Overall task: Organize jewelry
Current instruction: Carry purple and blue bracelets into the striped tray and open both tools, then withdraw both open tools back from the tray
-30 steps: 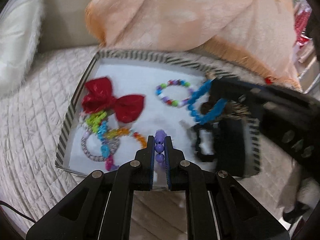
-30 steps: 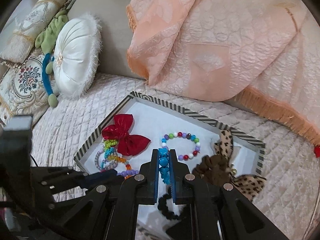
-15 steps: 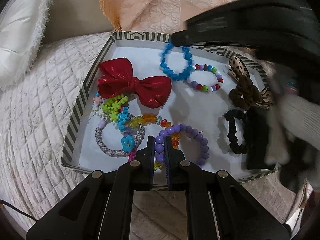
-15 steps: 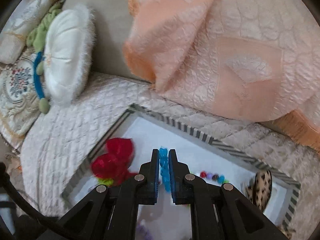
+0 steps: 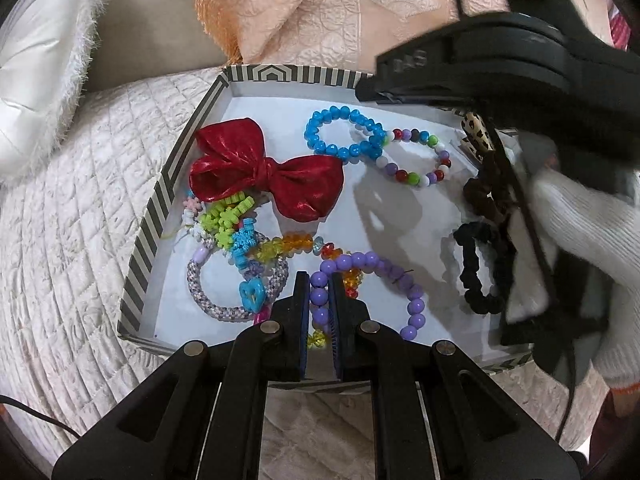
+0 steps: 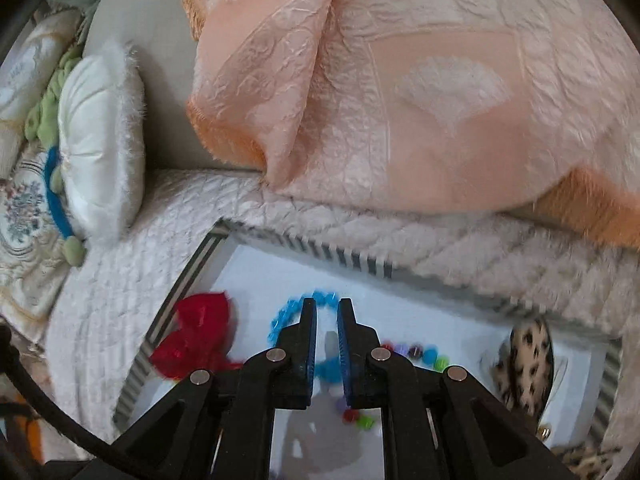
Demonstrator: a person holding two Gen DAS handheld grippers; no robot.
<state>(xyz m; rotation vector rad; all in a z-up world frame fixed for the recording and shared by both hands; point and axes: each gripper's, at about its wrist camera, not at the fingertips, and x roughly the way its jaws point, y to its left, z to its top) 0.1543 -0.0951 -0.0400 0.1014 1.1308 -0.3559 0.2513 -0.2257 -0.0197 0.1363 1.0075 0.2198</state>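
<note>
A striped-rimmed tray [image 5: 148,232] with a white floor lies on the quilted bed. My left gripper [image 5: 320,280] is shut on a purple bead bracelet [image 5: 400,276], whose loop rests on the tray's near part. A blue bead bracelet [image 5: 344,136] lies flat at the far side, overlapping a multicolour bead bracelet [image 5: 416,158]. My right gripper [image 6: 327,306] hovers over the blue bracelet [image 6: 288,316]; its jaws are opening and the pads press on nothing. Its black body [image 5: 500,60] crosses the top right of the left wrist view.
In the tray also lie a red bow [image 5: 266,176], a tangle of coloured bracelets [image 5: 236,248], a black scrunchie [image 5: 480,268] and a leopard scrunchie [image 6: 524,364]. A white-gloved hand [image 5: 580,220] is at right. A peach blanket [image 6: 400,80] and white pillow [image 6: 100,144] lie behind.
The right gripper carried the blue bracelet to the tray's far side and let it go there, its jaws parting. The left gripper came lower with the purple bracelet, whose loop now lies in the tray.
</note>
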